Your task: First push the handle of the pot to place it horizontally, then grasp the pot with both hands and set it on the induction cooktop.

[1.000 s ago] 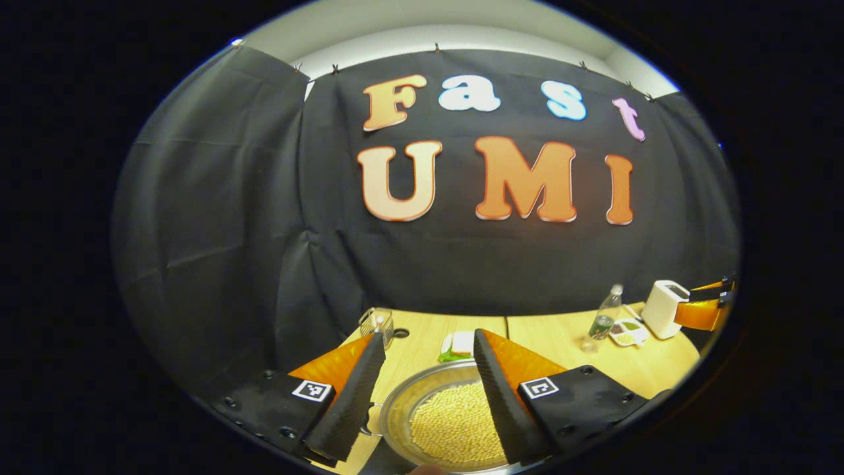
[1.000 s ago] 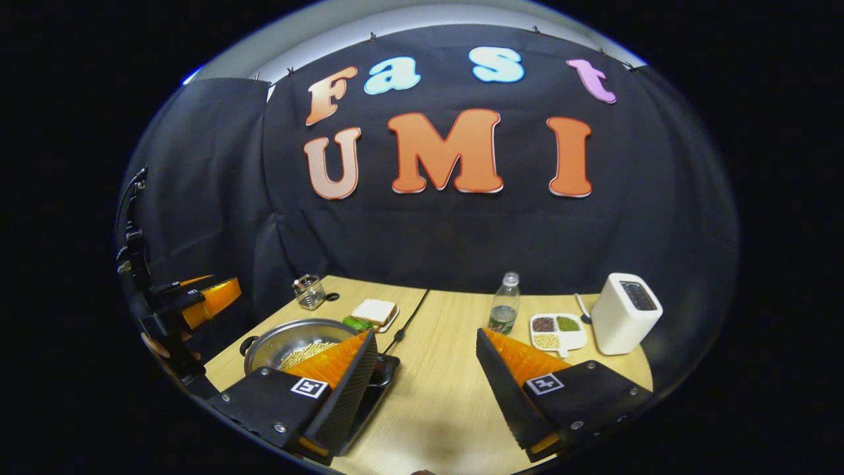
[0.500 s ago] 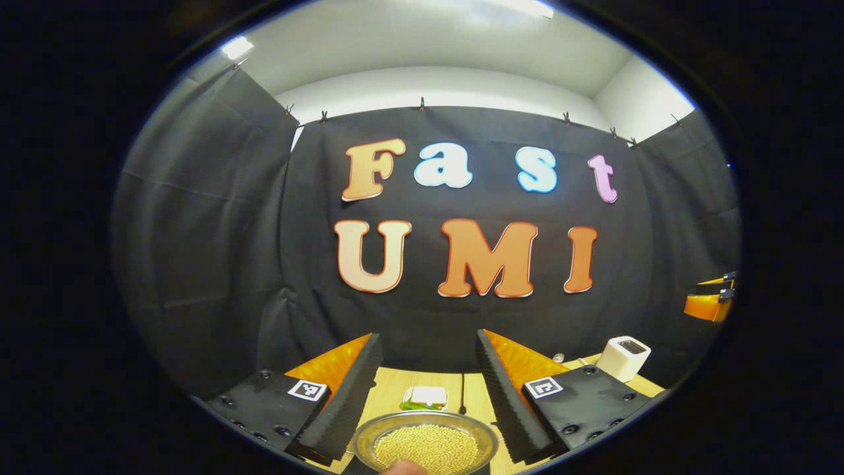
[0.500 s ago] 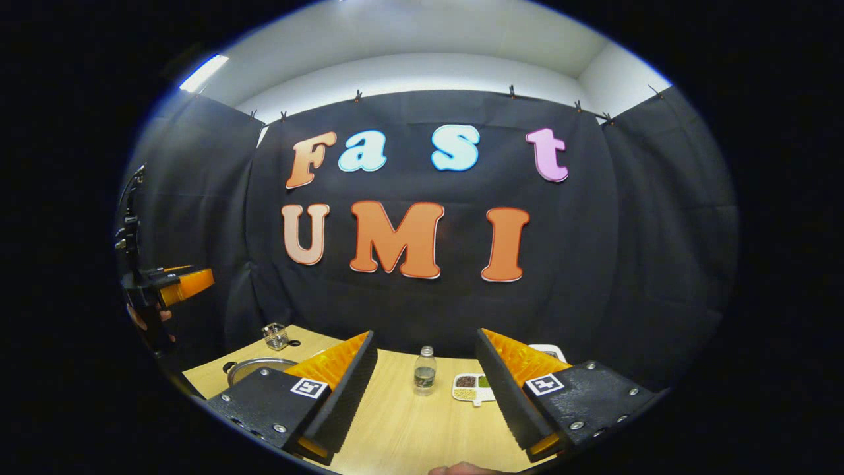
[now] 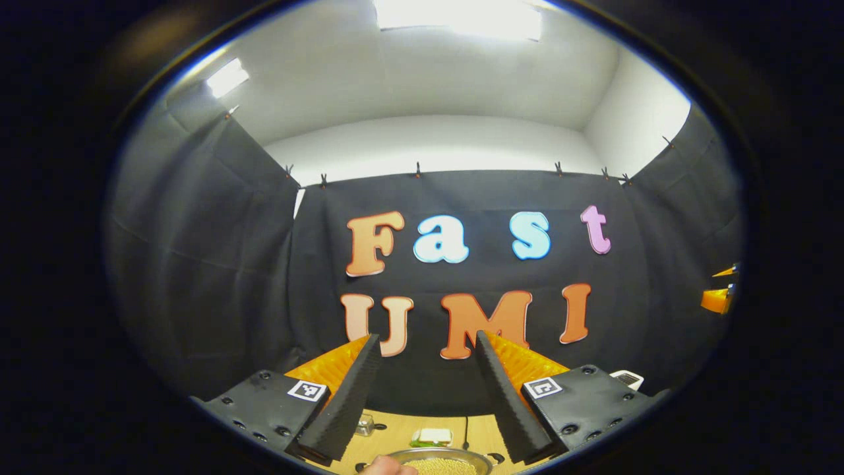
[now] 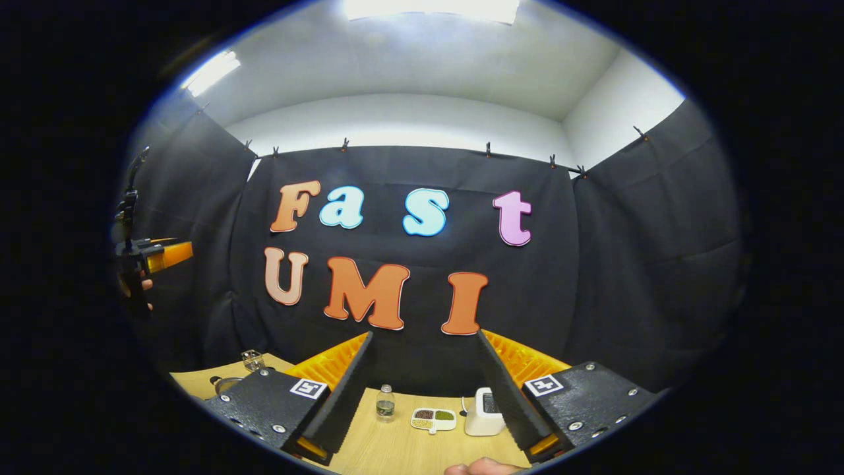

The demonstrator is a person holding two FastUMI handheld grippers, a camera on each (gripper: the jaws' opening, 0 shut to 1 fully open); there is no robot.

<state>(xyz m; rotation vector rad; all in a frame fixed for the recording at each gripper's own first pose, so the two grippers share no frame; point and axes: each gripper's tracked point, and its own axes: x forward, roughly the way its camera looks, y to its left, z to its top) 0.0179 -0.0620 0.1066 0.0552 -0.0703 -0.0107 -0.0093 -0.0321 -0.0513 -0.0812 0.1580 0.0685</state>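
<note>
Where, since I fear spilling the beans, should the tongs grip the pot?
Probably by the small dark loop handles at the sides of the pot, the left tongs from one side, the right tongs from the other. It is wide, round, open and holds beans, so a level two-sided hold suits it.

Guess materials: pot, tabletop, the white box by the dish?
Pot: bare metal, likely steel, going by its shiny grey rim. Tabletop: light wood or laminate, matte, faint grain. White box: probably plastic, smooth and uniformly white.

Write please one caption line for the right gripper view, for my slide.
Open right gripper raised above the wooden table, facing a water bottle, divided dish and white appliance.
</note>
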